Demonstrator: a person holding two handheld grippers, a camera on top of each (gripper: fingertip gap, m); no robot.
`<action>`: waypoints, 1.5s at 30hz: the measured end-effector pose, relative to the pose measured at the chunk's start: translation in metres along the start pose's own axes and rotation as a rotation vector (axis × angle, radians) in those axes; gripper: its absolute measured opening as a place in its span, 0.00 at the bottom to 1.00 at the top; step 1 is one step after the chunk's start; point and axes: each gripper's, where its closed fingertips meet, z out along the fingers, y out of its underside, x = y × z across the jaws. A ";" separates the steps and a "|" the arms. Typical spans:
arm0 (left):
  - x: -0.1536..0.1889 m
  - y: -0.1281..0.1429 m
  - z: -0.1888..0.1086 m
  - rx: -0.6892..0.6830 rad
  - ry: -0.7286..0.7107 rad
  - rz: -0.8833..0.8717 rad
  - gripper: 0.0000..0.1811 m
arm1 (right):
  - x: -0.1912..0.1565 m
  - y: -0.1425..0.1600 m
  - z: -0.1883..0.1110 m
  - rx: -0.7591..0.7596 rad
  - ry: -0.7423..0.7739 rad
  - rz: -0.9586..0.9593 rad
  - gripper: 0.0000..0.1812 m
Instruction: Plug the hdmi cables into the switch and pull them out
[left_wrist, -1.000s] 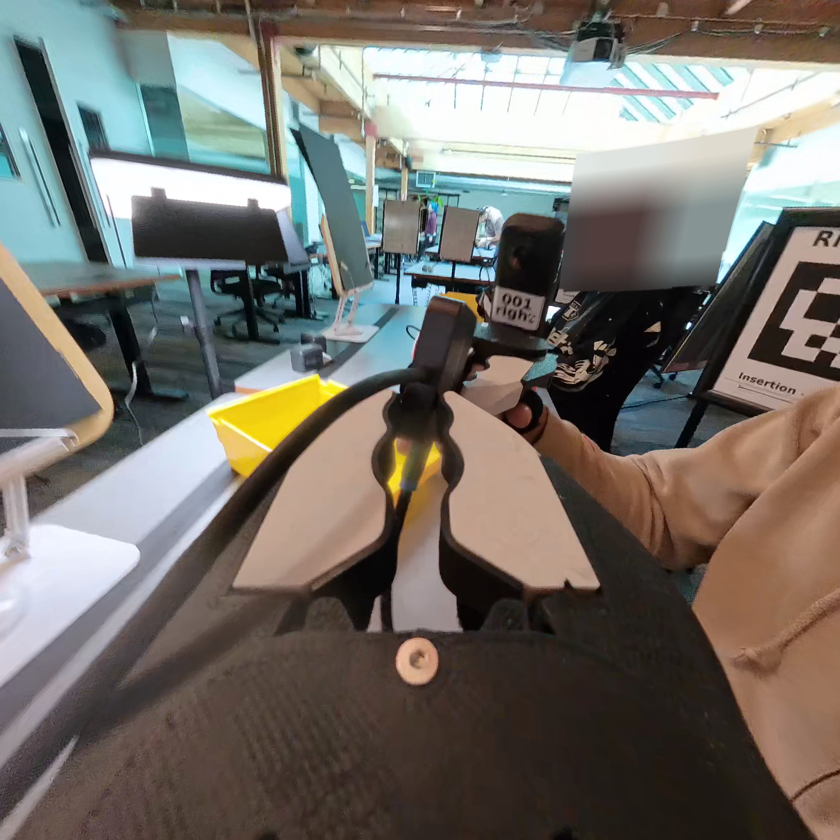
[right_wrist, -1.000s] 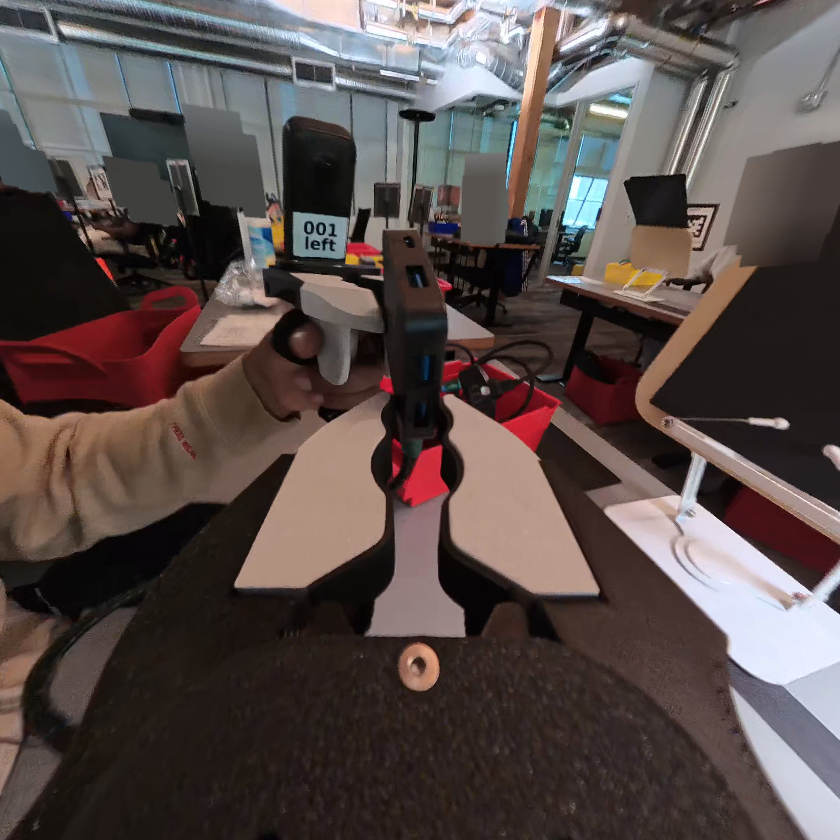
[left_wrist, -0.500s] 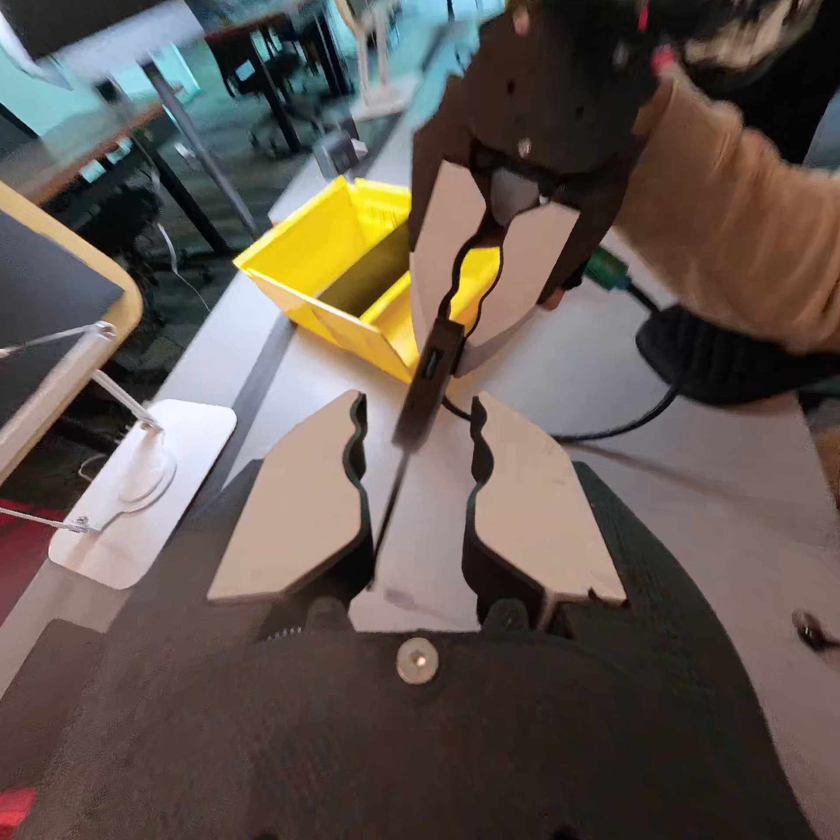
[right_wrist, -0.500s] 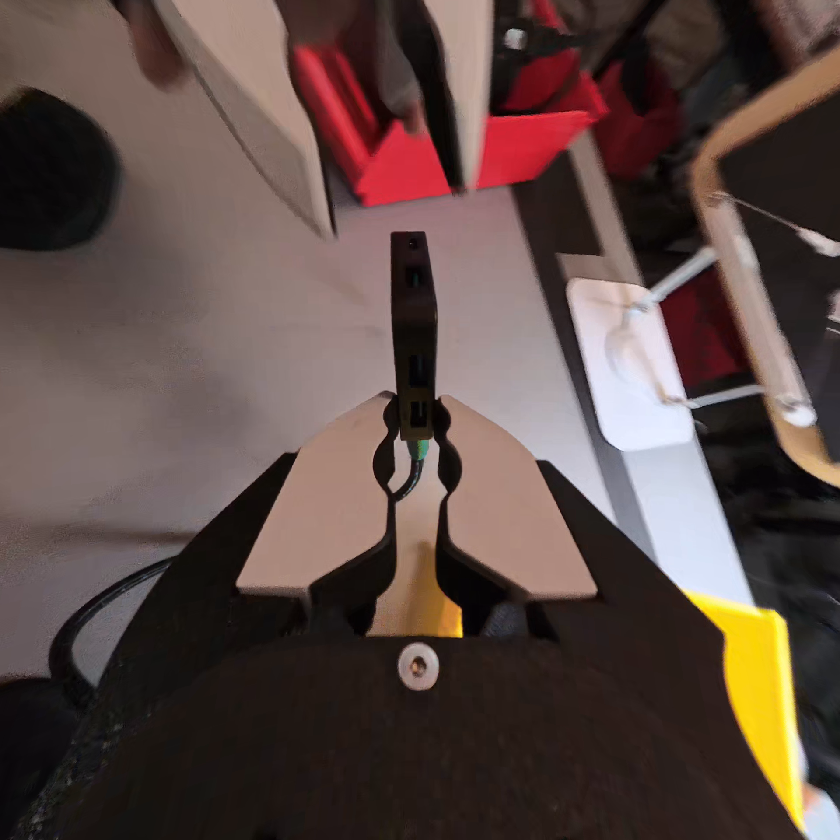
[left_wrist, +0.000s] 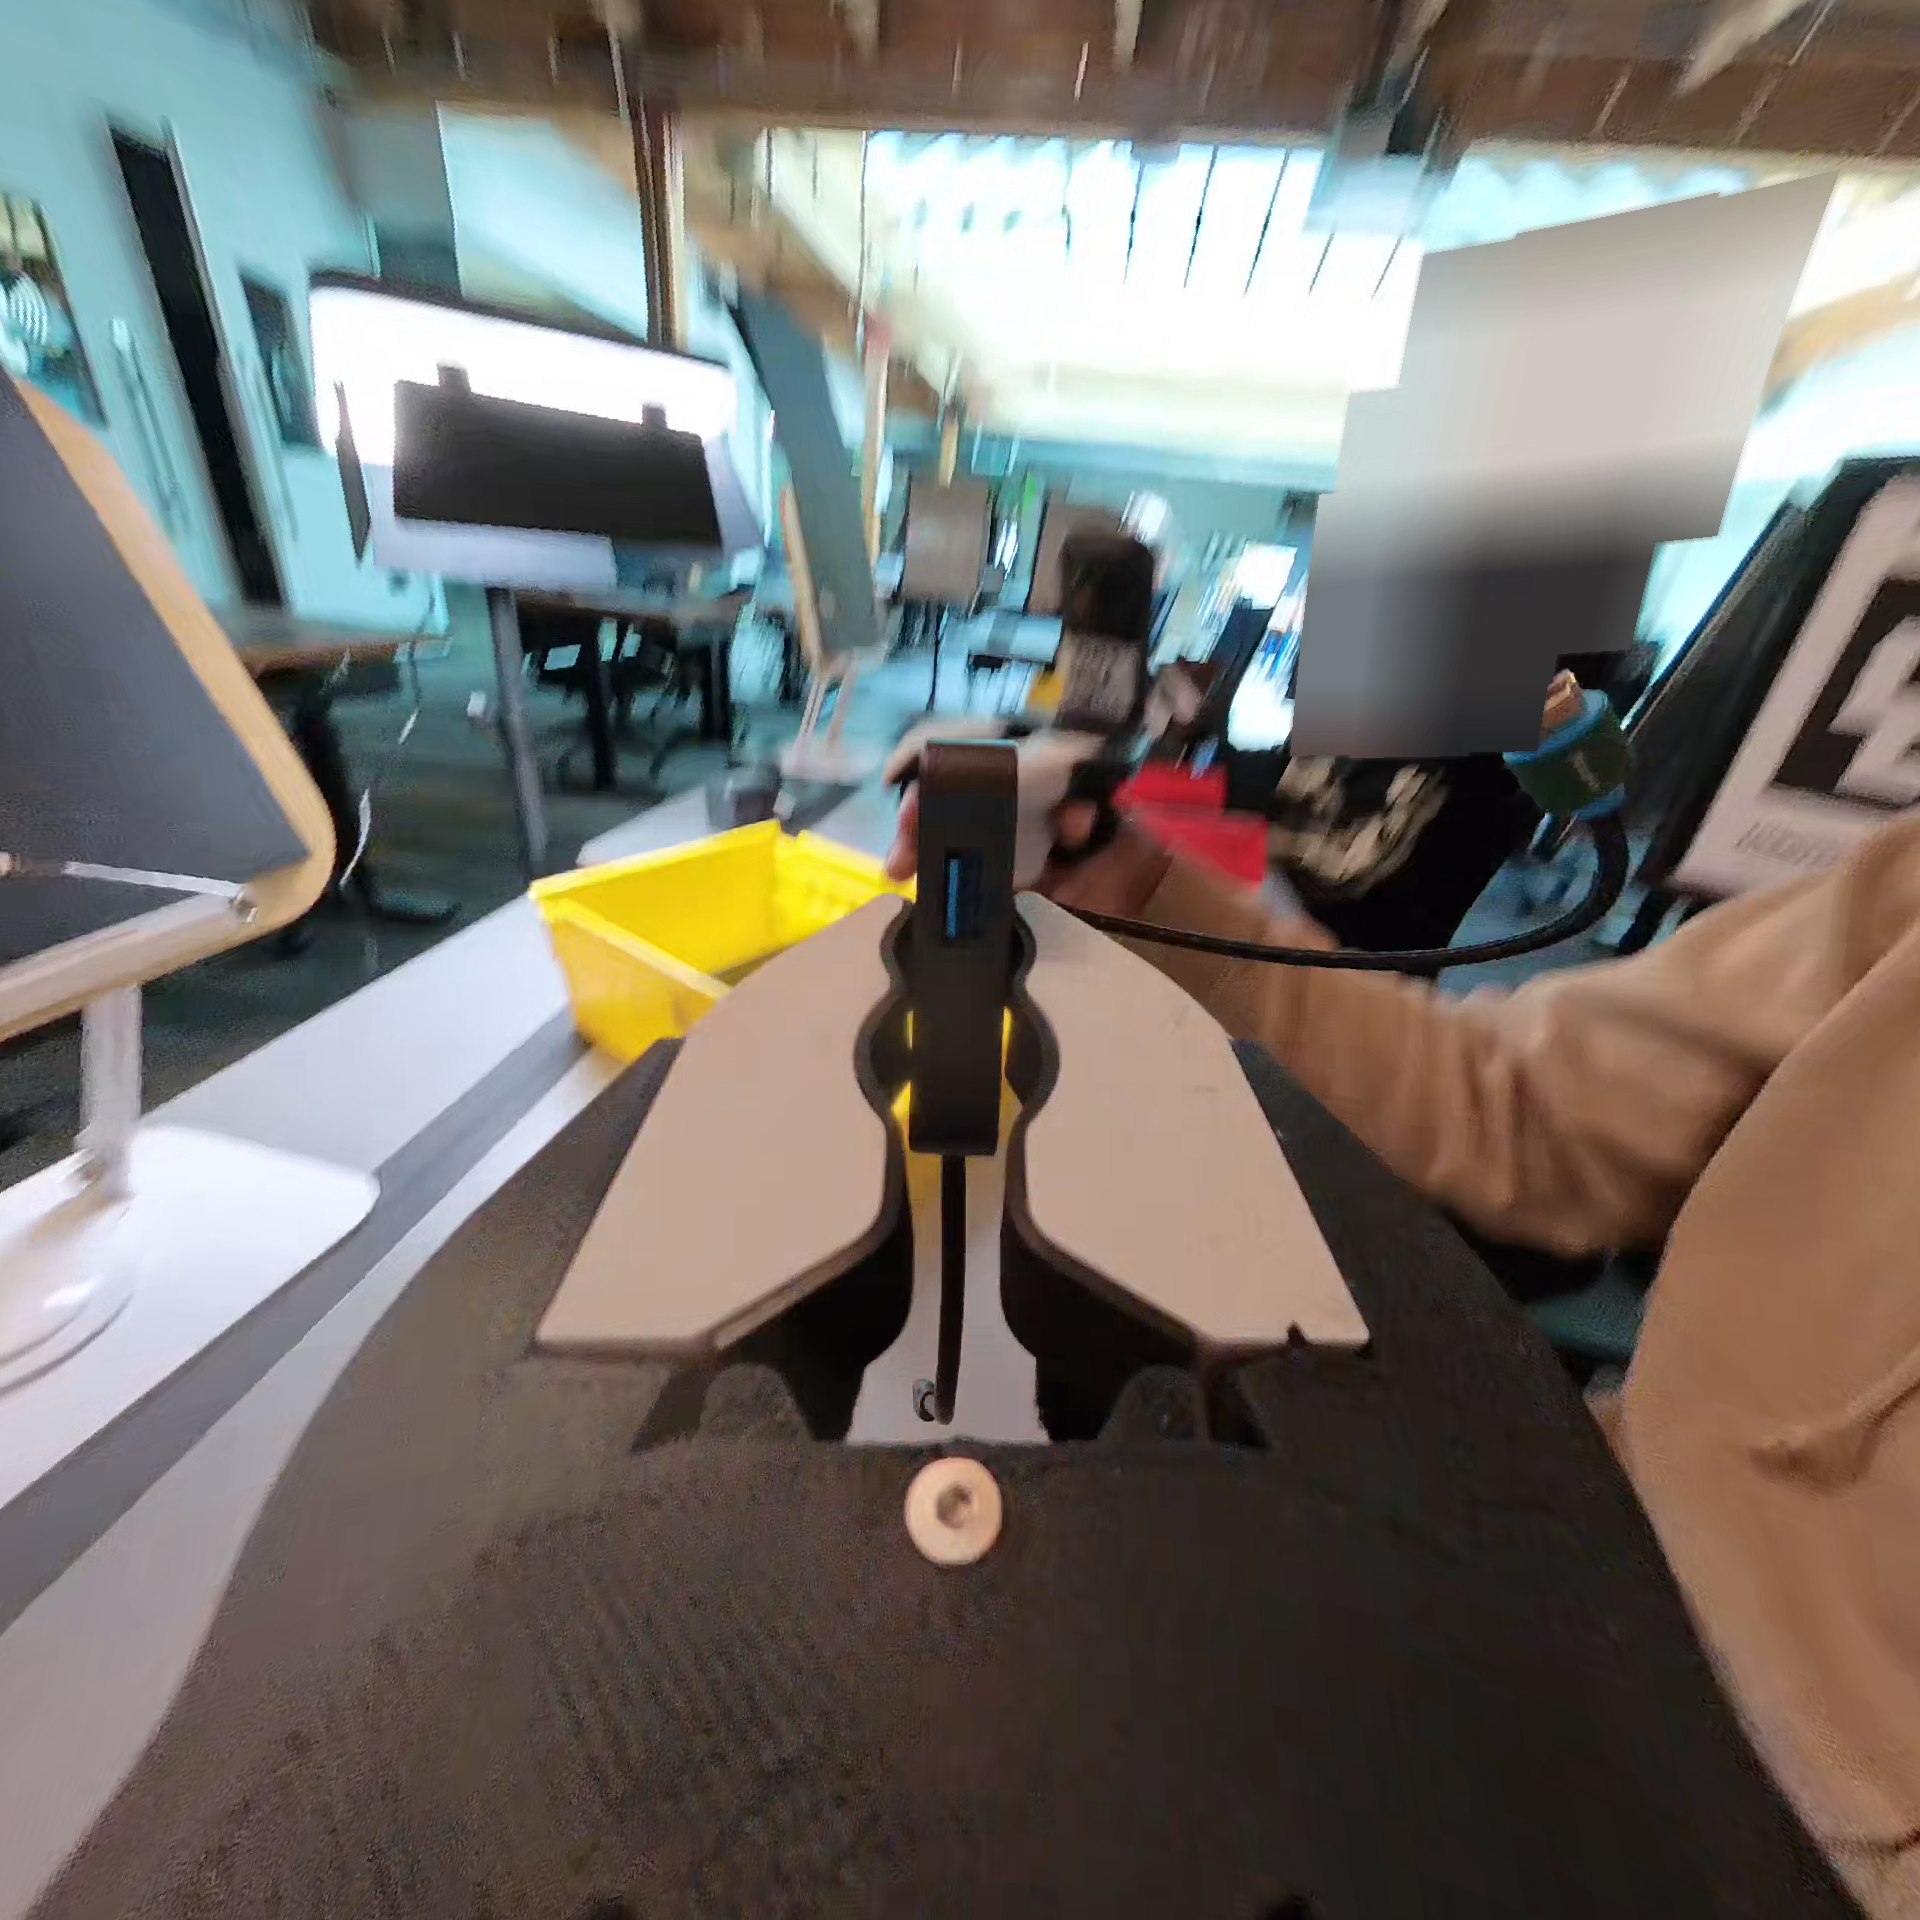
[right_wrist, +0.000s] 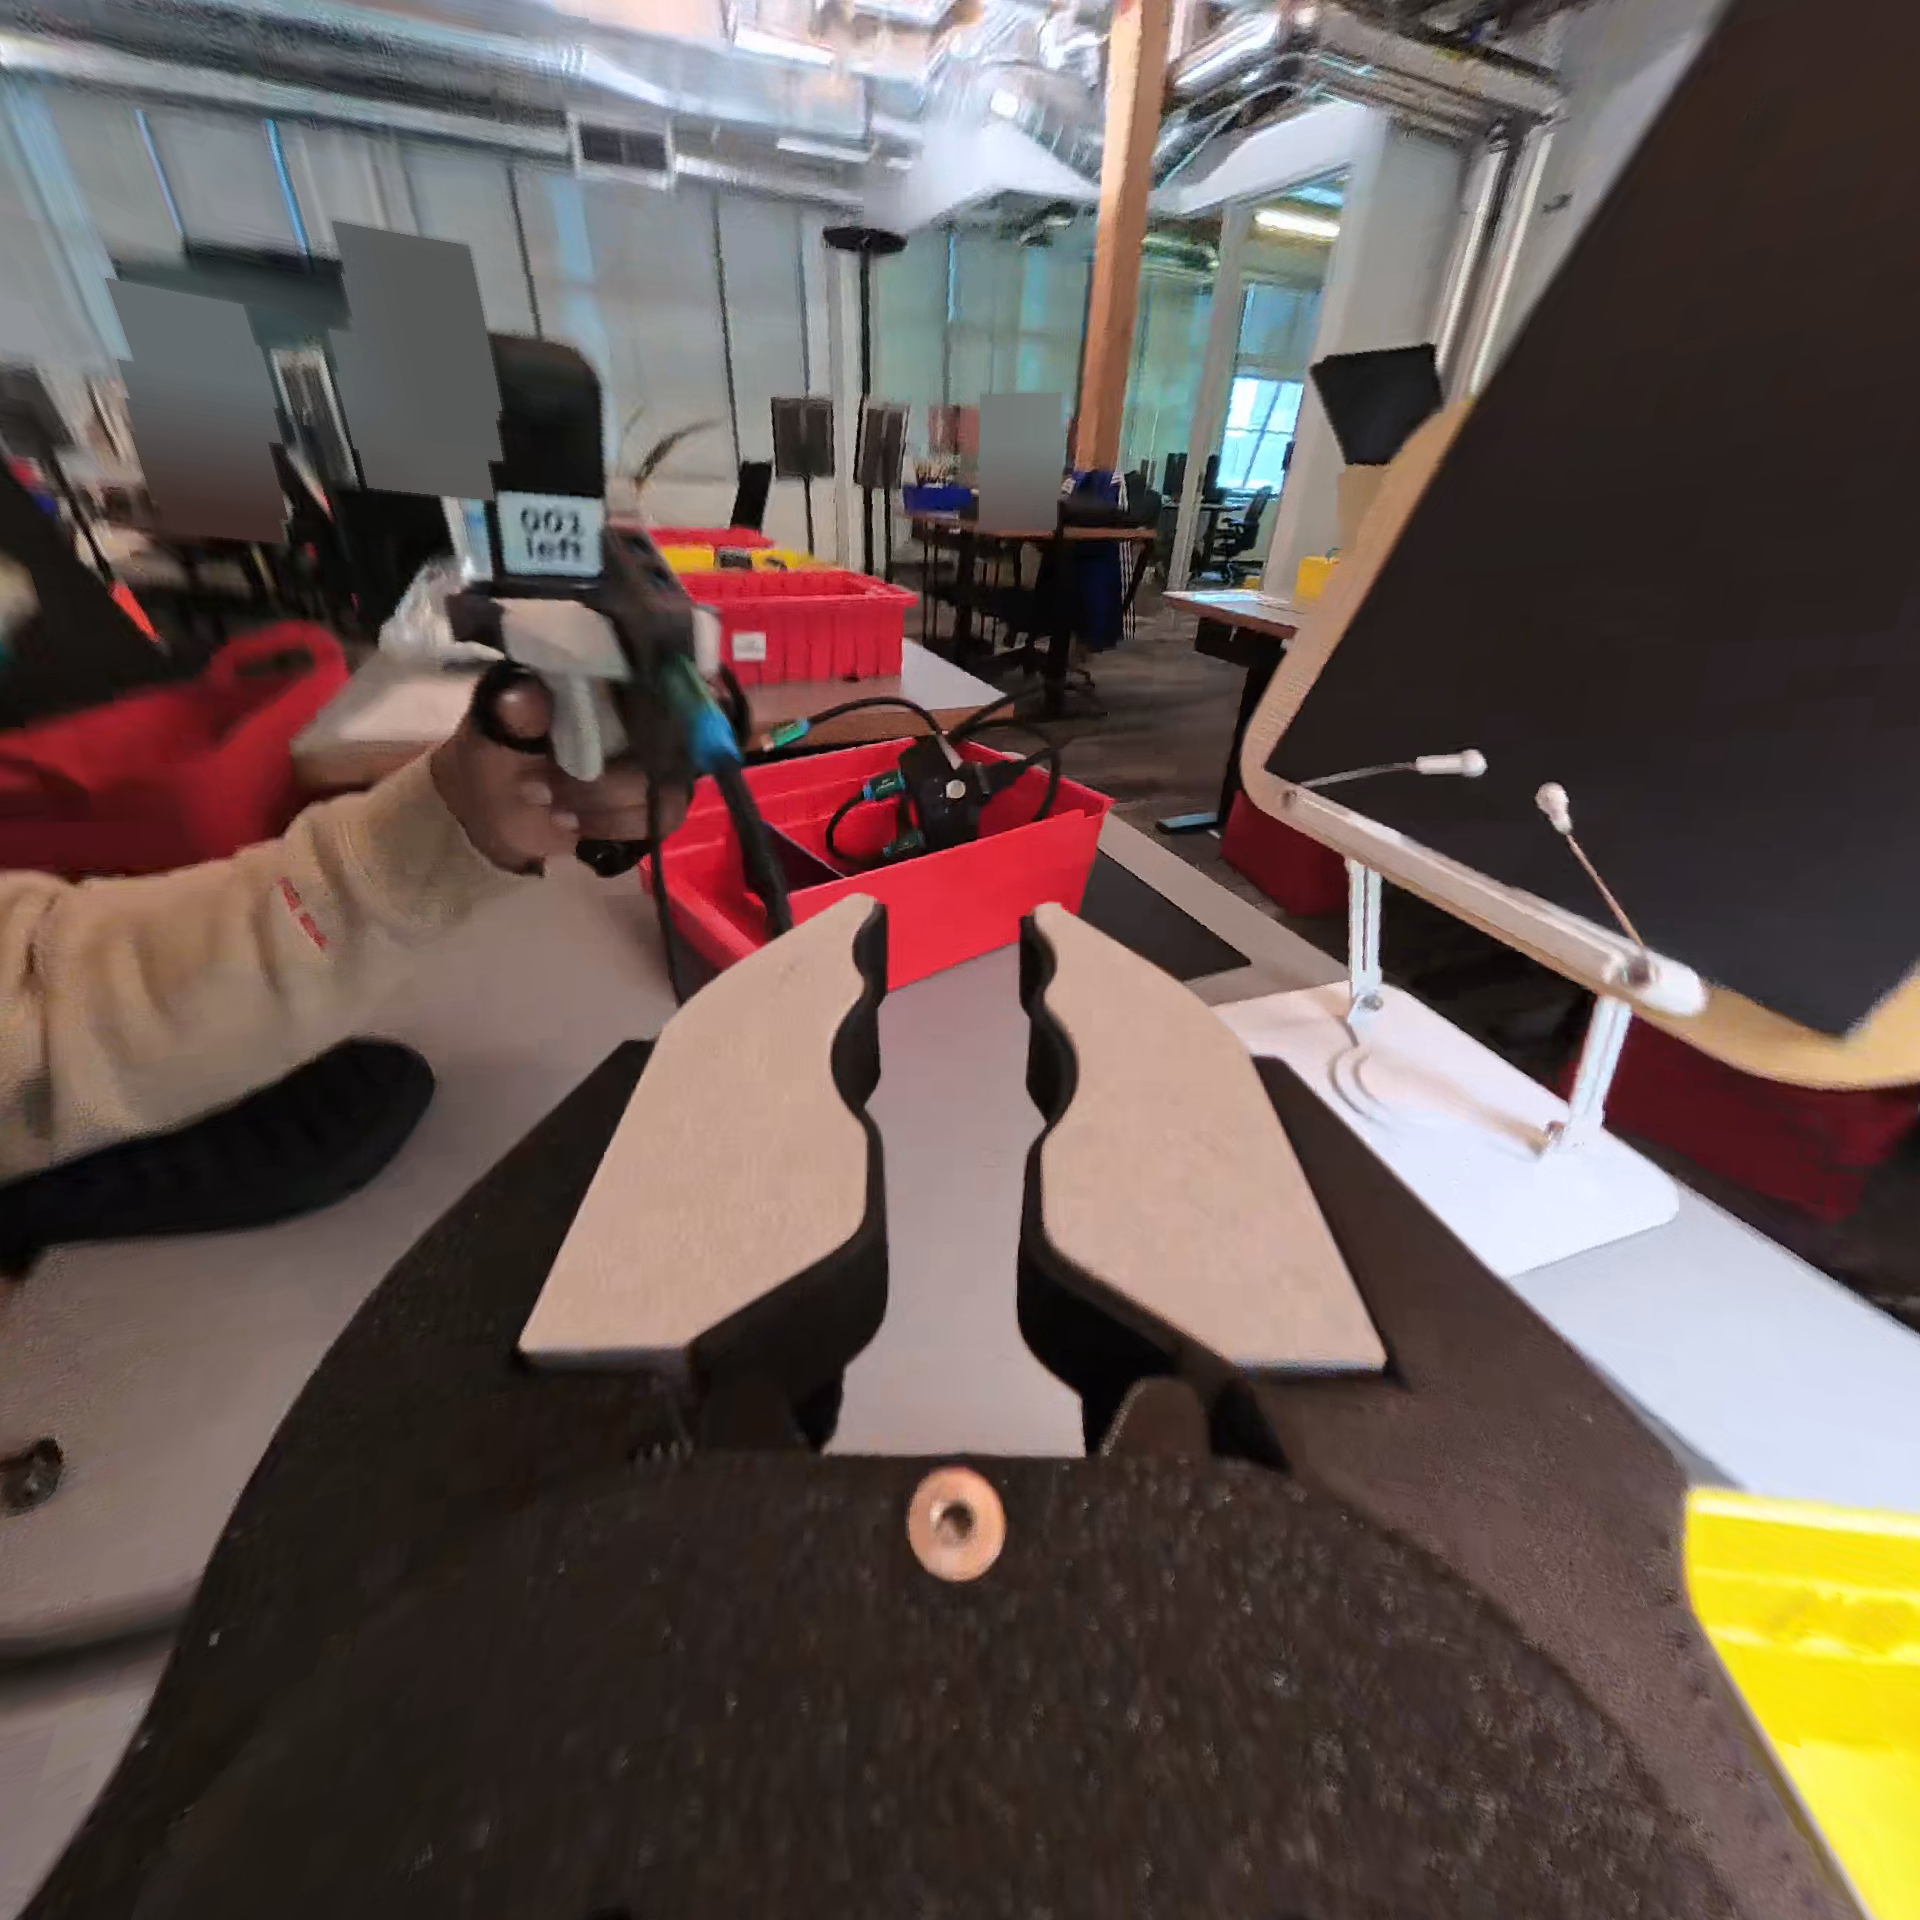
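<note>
Currently our left tool (left_wrist: 956, 925) is clenched on the black switch (left_wrist: 958, 956), held upright above the bench (left_wrist: 312, 1081) near the yellow bin (left_wrist: 665, 935), while our right tool (right_wrist: 953, 925) is released and holds nothing, facing the red bin (right_wrist: 935, 894) of cables (right_wrist: 914, 790).

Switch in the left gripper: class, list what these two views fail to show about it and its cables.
- Left wrist view: the left gripper fingers cover the switch sides.
- Left wrist view: the green plug has a cable running behind the switch; its other end is hidden.
- Right wrist view: motion blur hides whether any plug is seated.
</note>
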 end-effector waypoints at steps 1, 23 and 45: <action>0.001 -0.011 -0.005 0.084 0.025 -0.040 0.08 | 0.009 0.006 -0.003 0.006 0.015 0.039 0.13; 0.016 0.015 0.042 0.151 0.052 -0.113 0.08 | -0.065 -0.020 0.054 0.235 -0.288 0.179 0.08; 0.039 0.041 0.037 -0.246 0.136 0.024 0.08 | -0.099 0.005 0.057 0.046 -0.457 0.001 0.06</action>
